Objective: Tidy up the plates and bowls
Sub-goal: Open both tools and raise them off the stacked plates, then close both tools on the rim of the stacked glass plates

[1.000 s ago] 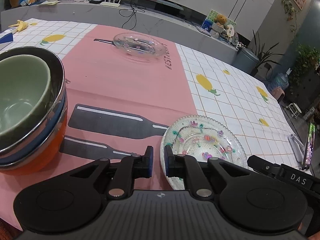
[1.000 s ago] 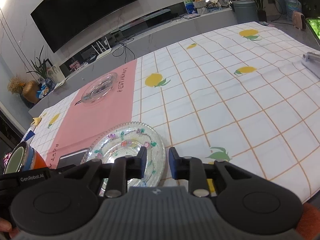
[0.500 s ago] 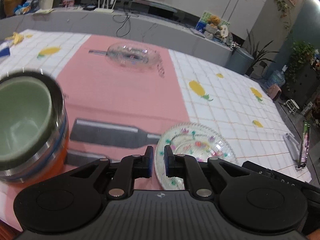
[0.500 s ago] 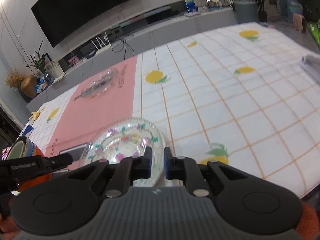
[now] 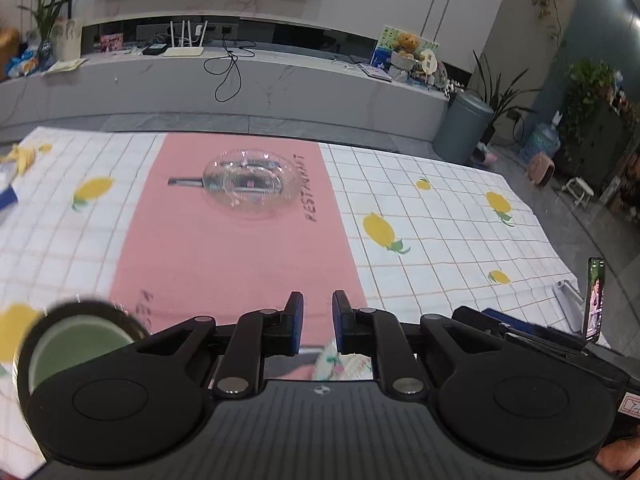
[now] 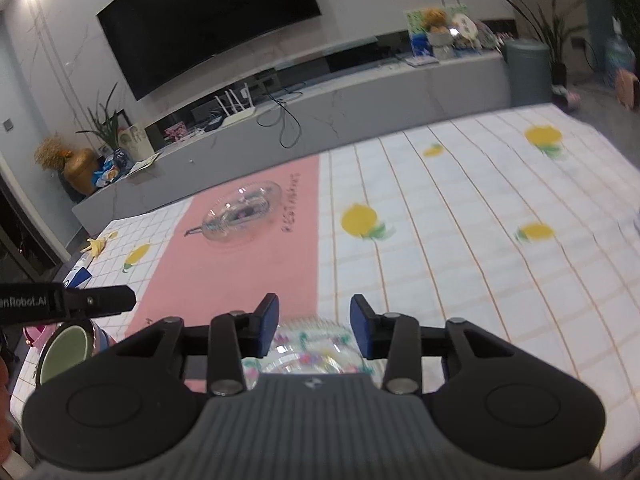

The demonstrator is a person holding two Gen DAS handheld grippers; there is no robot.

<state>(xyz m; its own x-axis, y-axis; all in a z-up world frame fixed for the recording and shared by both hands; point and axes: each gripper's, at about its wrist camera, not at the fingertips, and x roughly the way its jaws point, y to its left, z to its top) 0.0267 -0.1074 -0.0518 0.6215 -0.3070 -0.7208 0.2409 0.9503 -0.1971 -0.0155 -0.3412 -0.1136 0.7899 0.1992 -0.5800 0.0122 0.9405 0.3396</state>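
Looking along the left gripper point(image 5: 318, 322), its jaws stand a narrow gap apart with nothing pinched, having just been opening a little; below them a sliver of the flowered glass plate point(image 5: 340, 364) shows on the table point(image 5: 440, 232), and the green bowl point(image 5: 76, 344) sits nested in a metal bowl at lower left, blurred. A clear glass dish point(image 5: 250, 182) lies far off on the pink runner point(image 5: 240, 256), well apart from both. From the right wrist, the right gripper point(image 6: 314, 330) has its jaws spread, just opened wider, with nothing between the pads; the flowered glass plate point(image 6: 316, 350) lies beneath them on the table point(image 6: 480, 240), the clear glass dish point(image 6: 242, 214) far ahead, and the green bowl point(image 6: 66, 352) at lower left under the other gripper's black body
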